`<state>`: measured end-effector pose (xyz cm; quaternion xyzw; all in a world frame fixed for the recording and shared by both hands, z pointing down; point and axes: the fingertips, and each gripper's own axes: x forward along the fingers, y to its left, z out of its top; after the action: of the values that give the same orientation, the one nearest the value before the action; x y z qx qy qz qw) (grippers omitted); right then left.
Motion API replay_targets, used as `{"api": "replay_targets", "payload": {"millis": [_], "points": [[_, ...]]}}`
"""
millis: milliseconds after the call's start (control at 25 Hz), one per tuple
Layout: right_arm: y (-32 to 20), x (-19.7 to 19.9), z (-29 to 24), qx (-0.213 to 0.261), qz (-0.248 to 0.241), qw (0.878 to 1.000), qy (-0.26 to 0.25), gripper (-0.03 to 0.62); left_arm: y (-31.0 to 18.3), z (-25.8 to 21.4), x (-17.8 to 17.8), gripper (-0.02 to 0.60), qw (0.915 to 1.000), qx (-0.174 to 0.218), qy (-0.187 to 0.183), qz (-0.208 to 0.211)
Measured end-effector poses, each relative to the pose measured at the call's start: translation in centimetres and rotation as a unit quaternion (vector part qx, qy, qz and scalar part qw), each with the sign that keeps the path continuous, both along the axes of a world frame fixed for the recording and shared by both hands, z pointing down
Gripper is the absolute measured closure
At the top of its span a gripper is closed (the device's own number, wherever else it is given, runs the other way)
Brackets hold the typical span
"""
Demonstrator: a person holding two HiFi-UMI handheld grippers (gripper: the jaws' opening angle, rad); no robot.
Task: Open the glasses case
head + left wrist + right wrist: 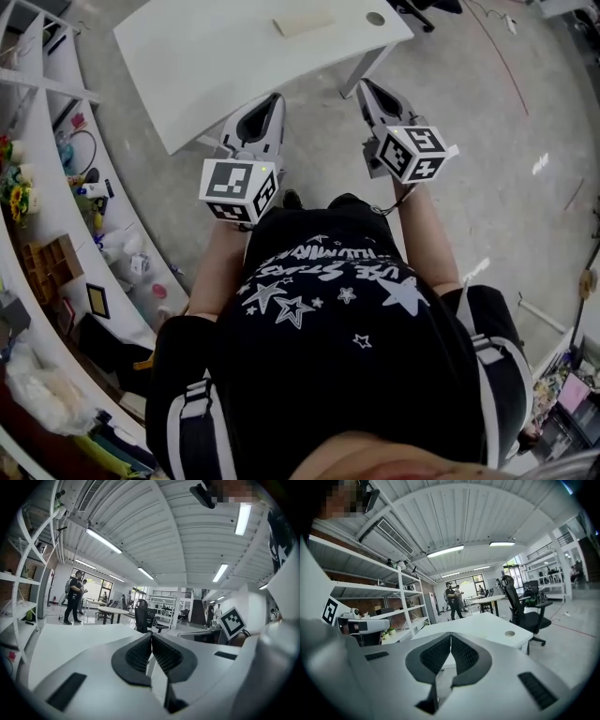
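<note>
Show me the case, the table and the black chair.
case (302,23): head view, middle of its top.
table (216,70): head view, bare top.
black chair (509,592): right gripper view, backrest.

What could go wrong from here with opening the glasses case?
Both the left gripper and right gripper are shut and empty; reaching the pale oblong object, likely the case, like that might shove it across the white table. It lies far back, so the near table edge could catch a gripper.
</note>
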<state>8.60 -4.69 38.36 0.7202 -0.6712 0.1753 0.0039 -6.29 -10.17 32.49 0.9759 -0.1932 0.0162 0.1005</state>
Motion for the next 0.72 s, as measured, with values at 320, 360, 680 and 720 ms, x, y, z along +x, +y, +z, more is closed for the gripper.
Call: {"api": "replay_targets", "payload": {"millis": [320, 360, 680, 720], "points": [[-2.8, 1.5, 1.0, -0.011, 0.002, 1.000, 0.000, 0.585, -2.7, 1.4, 1.2, 0.568, 0.9999, -0.012, -0.005, 0.004], [-3.2, 1.9, 1.0, -0.010, 0.002, 1.000, 0.000, 0.585, -3.0, 1.6, 1.4, 0.568, 0.9999, -0.012, -0.006, 0.003], [-8.1, 7.2, 2.2, -0.006, -0.023, 1.000, 0.009, 0.585, -6.2, 3.2, 5.2, 0.568, 0.9993, -0.007, -0.025, -0.027], [-9.1, 8.0, 2.4, -0.007, -0.031, 0.999, 0.011, 0.585, -6.8, 3.4, 6.0, 0.568, 0.9990, -0.007, -0.027, -0.034]]}}
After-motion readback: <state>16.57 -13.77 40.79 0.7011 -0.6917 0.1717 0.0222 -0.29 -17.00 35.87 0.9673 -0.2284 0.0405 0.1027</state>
